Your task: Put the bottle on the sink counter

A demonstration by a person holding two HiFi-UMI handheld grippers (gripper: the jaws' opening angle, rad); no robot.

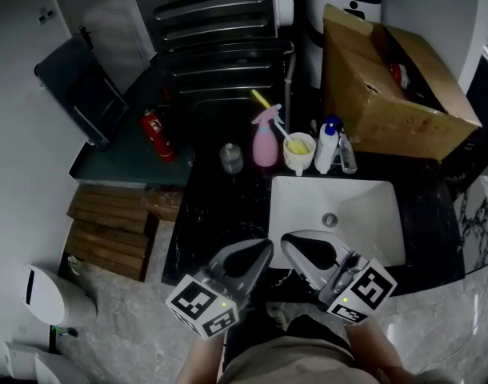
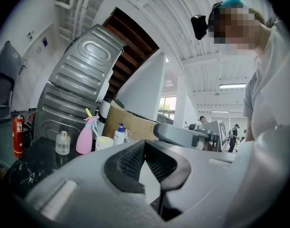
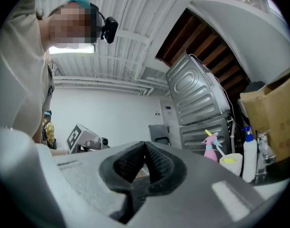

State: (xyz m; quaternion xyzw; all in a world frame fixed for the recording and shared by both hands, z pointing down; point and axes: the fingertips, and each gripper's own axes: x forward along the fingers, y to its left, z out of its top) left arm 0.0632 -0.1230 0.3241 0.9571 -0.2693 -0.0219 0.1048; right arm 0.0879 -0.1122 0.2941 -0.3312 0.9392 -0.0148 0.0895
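On the dark sink counter (image 1: 220, 214), behind the white basin (image 1: 372, 206), stand a pink spray bottle (image 1: 266, 138), a small clear glass bottle (image 1: 231, 158) and a white bottle with a blue pump (image 1: 328, 144). The left gripper view shows the same pink spray bottle (image 2: 86, 137) and glass bottle (image 2: 62, 143). My left gripper (image 1: 266, 246) and right gripper (image 1: 288, 241) hang side by side over the counter's near edge, close to my body. Both are shut with nothing between their pads, as the left gripper (image 2: 144, 142) and right gripper (image 3: 145, 144) show in their own views.
A white cup (image 1: 298, 152) with a yellow thing in it stands between the bottles. An open cardboard box (image 1: 388, 86) fills the counter's back right. A red fire extinguisher (image 1: 156, 134) lies left of the counter, near a ribbed metal panel (image 1: 220, 22). Wooden slats (image 1: 108, 230) lie at floor level.
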